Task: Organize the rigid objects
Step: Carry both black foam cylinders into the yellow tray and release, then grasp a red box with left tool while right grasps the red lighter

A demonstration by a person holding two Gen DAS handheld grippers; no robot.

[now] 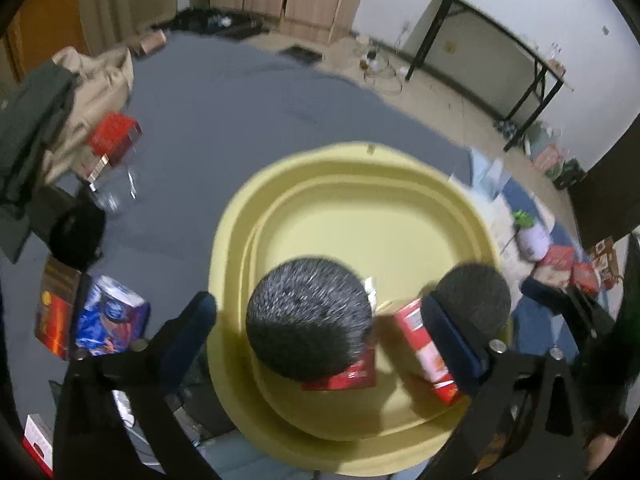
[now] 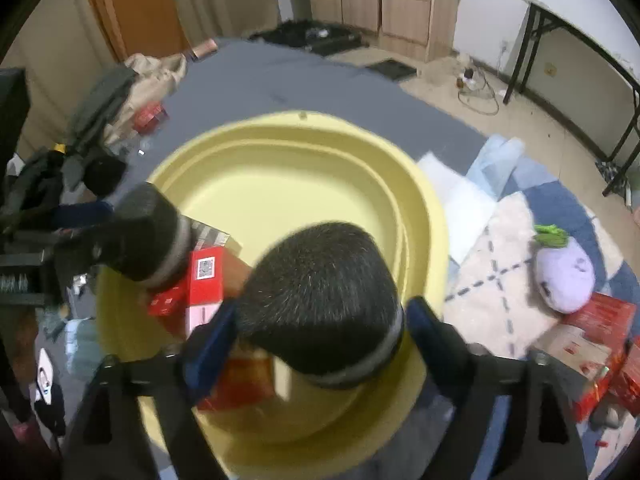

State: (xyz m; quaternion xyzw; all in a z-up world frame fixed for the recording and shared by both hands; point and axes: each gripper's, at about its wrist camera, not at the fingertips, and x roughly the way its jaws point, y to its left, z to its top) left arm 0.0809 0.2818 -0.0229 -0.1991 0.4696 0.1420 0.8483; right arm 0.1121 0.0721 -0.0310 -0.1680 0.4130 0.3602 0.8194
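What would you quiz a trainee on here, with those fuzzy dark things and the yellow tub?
1. True or false: the right gripper is clamped on a fuzzy dark cylinder.
2. The yellow basin sits on: A) the grey sheet; B) a wooden shelf; C) a glass table.
3. What colour are the boxes lying inside the basin?

Key: 1 true; 2 A; 3 red.
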